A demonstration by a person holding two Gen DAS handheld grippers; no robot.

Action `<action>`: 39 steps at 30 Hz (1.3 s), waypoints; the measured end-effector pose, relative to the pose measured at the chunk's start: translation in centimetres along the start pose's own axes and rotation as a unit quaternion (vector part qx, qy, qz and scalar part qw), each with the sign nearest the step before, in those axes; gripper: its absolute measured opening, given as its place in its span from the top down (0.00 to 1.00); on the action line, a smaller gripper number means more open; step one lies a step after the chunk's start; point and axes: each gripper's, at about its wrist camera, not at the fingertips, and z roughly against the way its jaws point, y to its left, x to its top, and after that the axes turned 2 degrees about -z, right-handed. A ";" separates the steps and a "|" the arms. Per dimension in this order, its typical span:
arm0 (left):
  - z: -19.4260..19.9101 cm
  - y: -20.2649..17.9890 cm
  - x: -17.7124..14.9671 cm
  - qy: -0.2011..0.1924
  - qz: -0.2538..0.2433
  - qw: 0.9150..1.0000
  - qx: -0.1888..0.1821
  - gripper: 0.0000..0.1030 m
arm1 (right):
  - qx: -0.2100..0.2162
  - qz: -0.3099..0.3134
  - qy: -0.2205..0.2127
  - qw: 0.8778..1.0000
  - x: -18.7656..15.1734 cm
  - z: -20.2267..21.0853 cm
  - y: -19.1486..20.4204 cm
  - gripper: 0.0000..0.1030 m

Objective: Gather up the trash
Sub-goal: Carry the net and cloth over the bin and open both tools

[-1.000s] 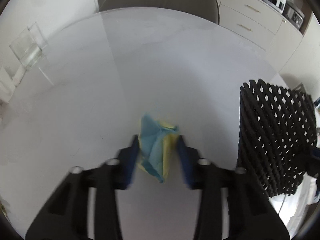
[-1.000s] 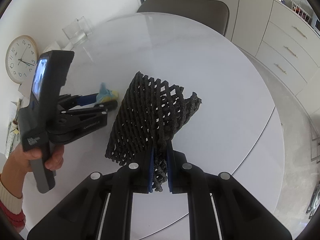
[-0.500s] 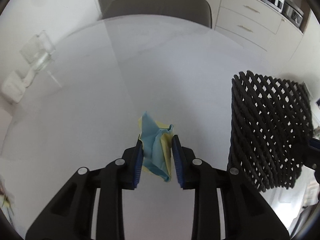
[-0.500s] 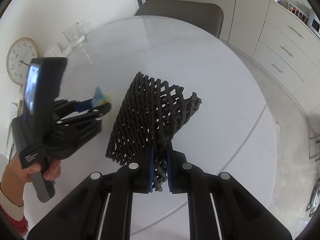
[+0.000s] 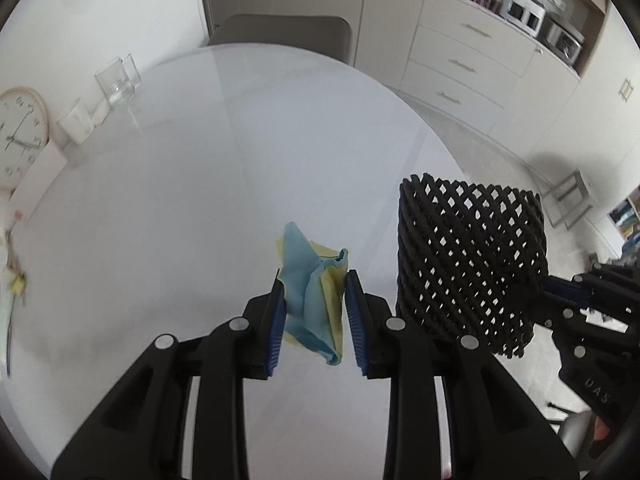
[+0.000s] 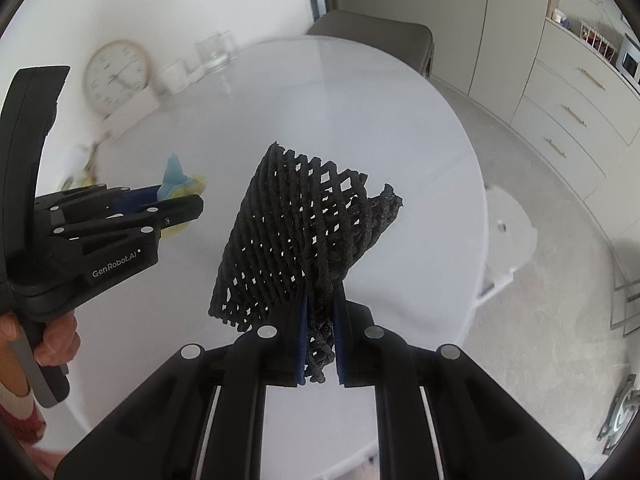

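Left gripper [image 5: 314, 308] pinches crumpled blue-and-yellow paper [image 5: 314, 288], perhaps sticky notes; right gripper [image 6: 319, 338] is clamped on a black mesh basket's [image 6: 300, 232] rim.

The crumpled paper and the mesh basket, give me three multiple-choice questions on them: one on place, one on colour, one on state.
1. Where is the crumpled paper?
A. Inside the black mesh basket
B. Between the pads of the left hand-held gripper
C. Beside the glass

2. What colours is the paper?
A. Blue and yellow
B. Red and white
C. Green

3. How is the black mesh basket held?
A. Standing free on the table
B. Hooked over the chair
C. Pinched at its rim by the right hand-held gripper

Answers:
1 B: the left hand-held gripper has its blue pads on either side of the paper.
2 A: light blue and pale yellow folds show.
3 C: the right hand-held gripper is closed on the mesh, with the basket tilted above the table.
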 end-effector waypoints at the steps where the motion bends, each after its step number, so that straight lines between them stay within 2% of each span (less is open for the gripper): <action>1: 0.8 -1.4 -1.6 0.005 0.001 1.000 -0.008 0.72 | 0.002 -0.002 0.003 1.000 -1.7 0.9 -0.5 0.89; 6: 3.1 -7.6 -7.6 0.031 -0.018 0.998 -0.042 0.72 | 0.011 -0.028 0.017 0.999 -10.3 4.2 -3.6 0.89; 8: 3.5 -10.3 -9.5 0.040 -0.033 0.996 -0.067 0.72 | 0.008 -0.034 0.026 0.999 -13.1 5.0 -4.6 0.89; 13: 3.3 -15.4 -13.1 0.066 -0.060 0.992 -0.087 0.72 | -0.010 -0.047 0.060 0.997 -20.6 5.6 -7.7 0.89; 18: 2.6 -19.2 -15.4 0.088 -0.080 0.990 -0.078 0.72 | -0.045 -0.040 0.114 0.992 -26.2 1.6 -10.2 0.89; 23: 2.0 -21.7 -16.8 0.104 -0.098 0.986 -0.081 0.71 | -0.061 -0.056 0.188 0.979 -31.6 -6.3 -12.8 0.84; 25: 2.0 -23.0 -17.8 0.107 -0.113 0.985 -0.076 0.71 | -0.057 -0.062 0.214 0.973 -33.0 -8.5 -13.2 0.70; 26: 1.9 -23.6 -18.2 0.111 -0.124 0.983 -0.074 0.71 | -0.056 -0.066 0.217 0.972 -33.5 -9.3 -13.4 0.54; 27: 1.6 -24.2 -18.5 0.116 -0.130 0.982 -0.073 0.71 | -0.056 -0.070 0.219 0.972 -33.8 -9.6 -13.7 0.46; 29: 1.0 -25.1 -19.1 0.127 -0.144 0.979 -0.075 0.71 | -0.052 -0.082 0.218 0.971 -34.3 -9.3 -14.3 0.44; 33: 0.3 -26.7 -19.1 0.134 -0.163 0.974 -0.088 0.71 | -0.048 -0.109 0.173 0.978 -33.8 -5.5 -15.4 0.28; 37: -0.9 -28.7 -19.8 0.141 -0.196 0.965 -0.107 0.70 | -0.061 -0.131 0.131 0.981 -33.1 -1.5 -17.1 0.21; 39: -2.2 -29.7 -20.4 0.156 -0.212 0.957 -0.122 0.67 | -0.070 -0.142 0.113 0.981 -32.8 0.3 -17.6 0.17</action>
